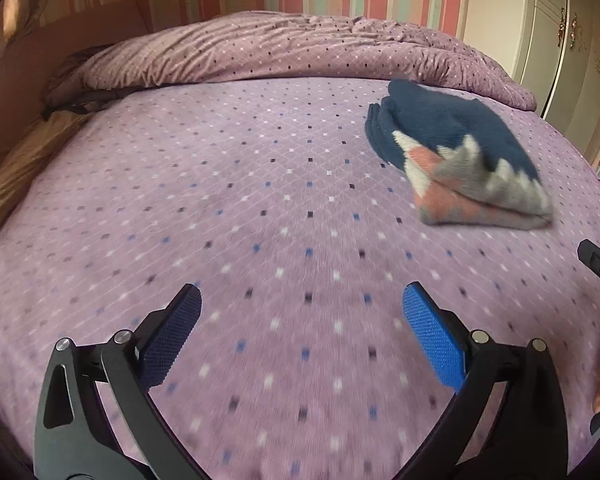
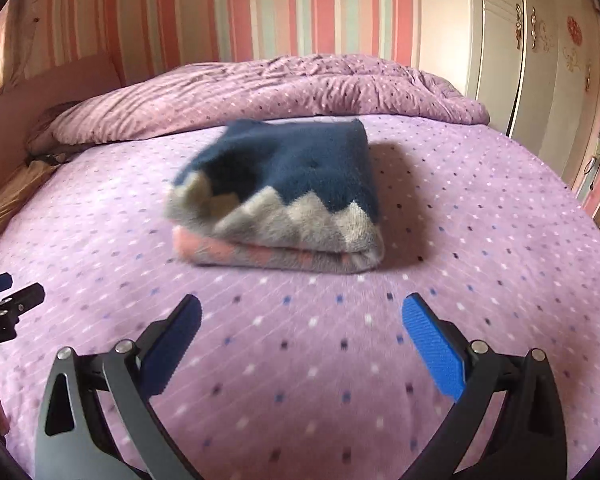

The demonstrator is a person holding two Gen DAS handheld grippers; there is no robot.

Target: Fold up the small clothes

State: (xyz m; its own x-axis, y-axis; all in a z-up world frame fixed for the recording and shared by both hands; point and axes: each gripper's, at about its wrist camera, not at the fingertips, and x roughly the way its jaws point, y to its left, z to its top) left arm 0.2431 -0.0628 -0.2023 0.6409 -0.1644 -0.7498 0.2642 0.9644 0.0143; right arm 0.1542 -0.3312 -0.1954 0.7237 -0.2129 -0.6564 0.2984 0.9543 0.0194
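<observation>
Folded sweater lying on bed, just ahead of right tongs. Left tongs hovering off to its left. Both gaping wide, gripping nothing.

Folded knit garment: one; bed: one; rumpled duvet: one; grippers: two, left gripper, right gripper.
</observation>
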